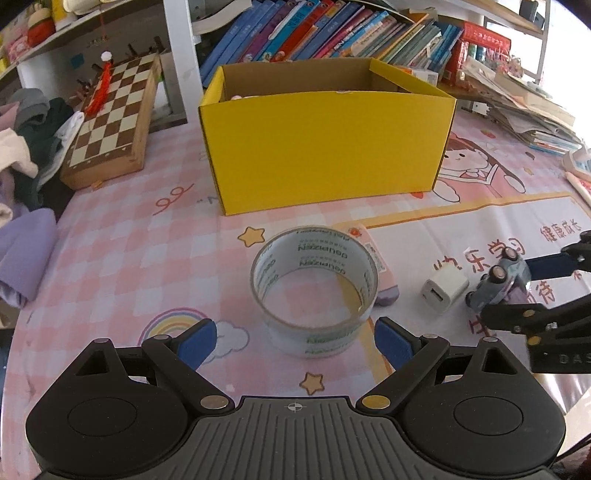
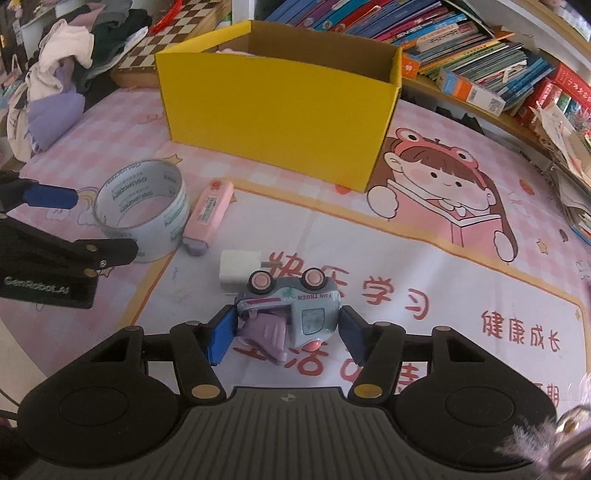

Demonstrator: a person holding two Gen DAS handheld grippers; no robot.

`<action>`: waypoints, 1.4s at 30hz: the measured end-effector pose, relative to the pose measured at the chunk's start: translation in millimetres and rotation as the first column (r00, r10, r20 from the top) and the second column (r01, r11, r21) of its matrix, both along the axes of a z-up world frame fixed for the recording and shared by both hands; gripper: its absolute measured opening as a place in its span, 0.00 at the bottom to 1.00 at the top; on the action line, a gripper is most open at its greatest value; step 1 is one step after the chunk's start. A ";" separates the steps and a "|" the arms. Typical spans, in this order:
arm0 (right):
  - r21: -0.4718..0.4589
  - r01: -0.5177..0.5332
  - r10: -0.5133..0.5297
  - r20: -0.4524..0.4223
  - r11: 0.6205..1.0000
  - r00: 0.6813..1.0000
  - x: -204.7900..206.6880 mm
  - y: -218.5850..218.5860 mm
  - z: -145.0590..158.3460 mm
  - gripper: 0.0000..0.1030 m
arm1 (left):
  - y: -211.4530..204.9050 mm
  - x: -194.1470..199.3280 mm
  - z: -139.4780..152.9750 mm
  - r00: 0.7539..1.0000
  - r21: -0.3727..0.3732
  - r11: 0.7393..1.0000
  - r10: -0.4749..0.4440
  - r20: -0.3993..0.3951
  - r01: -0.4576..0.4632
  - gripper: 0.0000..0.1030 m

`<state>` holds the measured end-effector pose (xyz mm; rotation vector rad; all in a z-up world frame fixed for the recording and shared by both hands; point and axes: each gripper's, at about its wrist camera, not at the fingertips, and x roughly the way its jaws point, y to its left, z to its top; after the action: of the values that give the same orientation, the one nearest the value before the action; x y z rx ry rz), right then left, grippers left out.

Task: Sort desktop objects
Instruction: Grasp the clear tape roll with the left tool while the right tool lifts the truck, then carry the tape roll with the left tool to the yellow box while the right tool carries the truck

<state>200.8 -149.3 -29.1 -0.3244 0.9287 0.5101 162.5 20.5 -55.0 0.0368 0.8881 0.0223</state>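
Bracketing toy truck (image 2: 291, 310) on table (image 2: 424, 258), tipped on side, long axis across right gripper (image 2: 286, 332); jaws part-open, pads near, not gripping. Left gripper (image 1: 295, 341) wide before tape (image 1: 314, 291).

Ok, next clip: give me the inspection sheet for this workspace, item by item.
Surface: pink checked cartoon mat over the desk.
Job's things: yellow box open at the back; tape roll standing on its edge face; pink stick beside it; white charger; toy truck tipped on its side.
Clutter: chessboard, clothes pile.
Grippers: left gripper open, just short of the tape roll; right gripper straddles the truck, pads not clearly pressing.
Cables: nothing seen.
Surroundings: shelves of books behind the box.
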 end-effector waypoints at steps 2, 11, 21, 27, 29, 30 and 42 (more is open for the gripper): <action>0.000 0.002 -0.002 0.001 1.000 1.000 -0.4 -2.7 1.0 0.56 | -0.7 4.3 -2.0 1.000 0.001 1.000 -0.003 0.002 0.003 0.92; -0.004 0.030 -0.030 0.018 1.000 0.999 -3.0 -17.4 4.5 0.56 | 1.5 18.0 -9.1 1.000 -0.039 0.999 -0.006 0.017 0.006 0.91; 0.004 0.043 -0.043 0.025 0.999 0.999 -6.3 -22.2 7.7 0.56 | 2.9 23.1 -15.0 1.000 -0.061 0.998 -0.008 0.014 0.009 0.86; 0.016 0.057 -0.058 0.029 0.998 0.998 -9.2 -25.1 10.3 0.56 | 9.9 17.2 -13.0 1.000 -0.075 0.997 0.013 0.026 -0.012 0.81; 0.020 0.059 -0.060 0.028 0.998 0.998 -10.4 -25.3 11.0 0.56 | 13.2 12.9 -7.6 0.999 -0.075 0.997 0.024 0.046 -0.020 0.81; 0.022 0.059 -0.059 0.028 0.998 0.998 -11.1 -25.1 11.4 0.56 | 14.8 10.8 -4.6 0.998 -0.075 0.997 0.029 0.057 -0.025 0.81; 0.041 0.036 -0.038 0.038 0.999 0.999 -23.9 -16.8 17.9 0.56 | 20.0 -17.2 20.8 0.993 -0.078 0.997 0.017 0.121 -0.008 0.81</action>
<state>176.8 -166.1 -11.2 -0.2796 0.8840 0.4864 145.2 40.4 -34.3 -0.0426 0.7668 0.0016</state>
